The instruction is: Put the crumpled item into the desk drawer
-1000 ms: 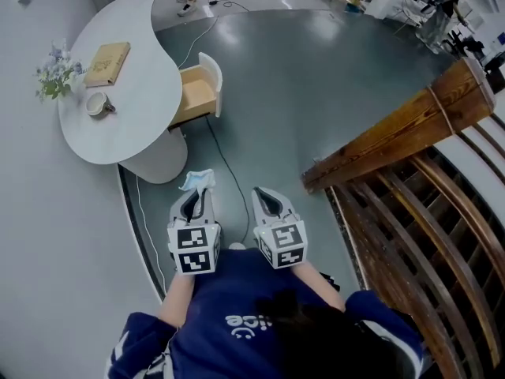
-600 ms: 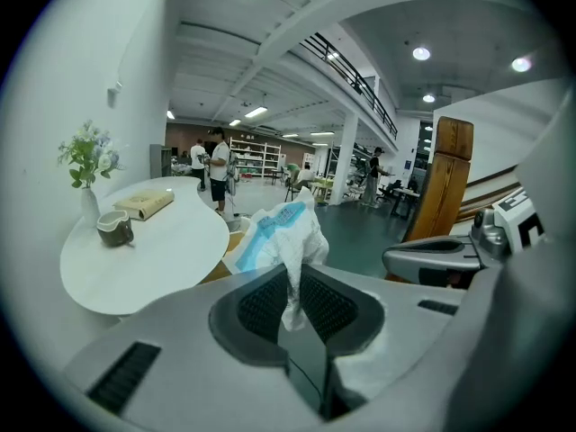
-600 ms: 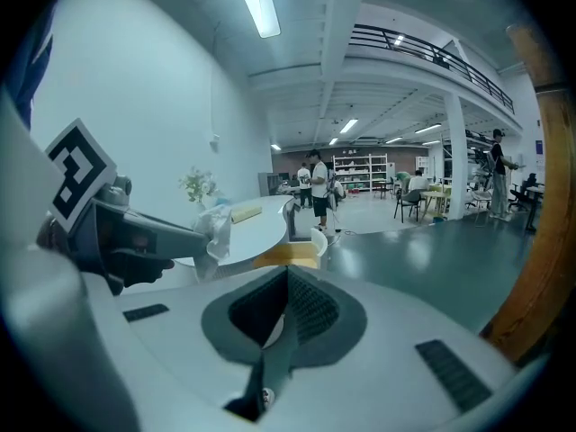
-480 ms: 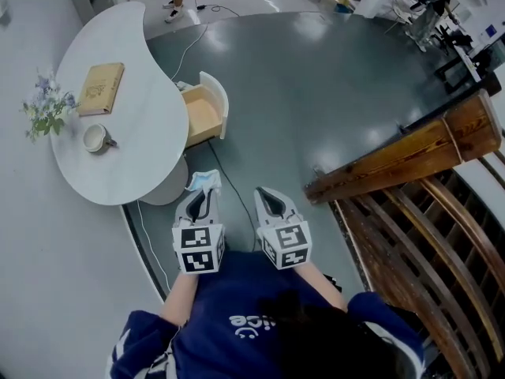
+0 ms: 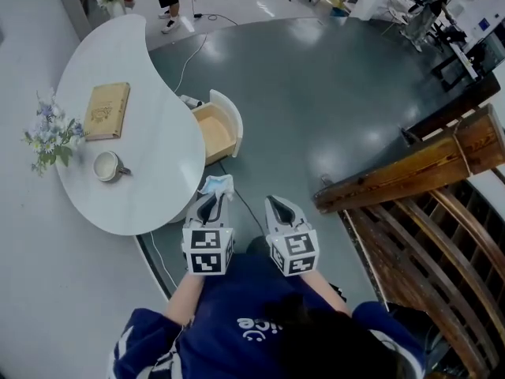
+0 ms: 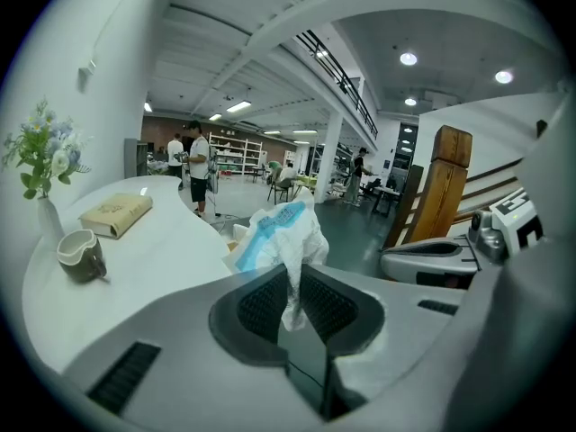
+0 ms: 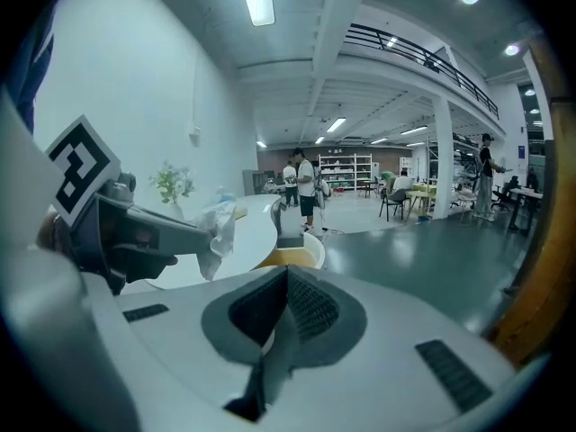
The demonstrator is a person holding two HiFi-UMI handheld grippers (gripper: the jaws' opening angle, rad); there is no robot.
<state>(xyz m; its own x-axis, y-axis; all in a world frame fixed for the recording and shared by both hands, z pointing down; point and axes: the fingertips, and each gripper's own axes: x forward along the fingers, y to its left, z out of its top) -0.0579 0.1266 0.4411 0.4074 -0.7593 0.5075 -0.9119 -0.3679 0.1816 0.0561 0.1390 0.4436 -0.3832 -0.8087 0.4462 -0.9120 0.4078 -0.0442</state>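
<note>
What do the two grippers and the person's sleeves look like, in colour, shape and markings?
The left gripper and the right gripper look alike: a smooth, light grey shell that narrows toward the tip, with dark ribbed pads inside the jaws. Each carries at its rear a white cube with black square markers. The person wears a dark blue top with white print; its sleeves are dark blue too.

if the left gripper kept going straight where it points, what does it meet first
Likely the open drawer: the left gripper, shut on the crumpled item, points at it with nothing between. Height is unclear, so it might pass over it.
</note>
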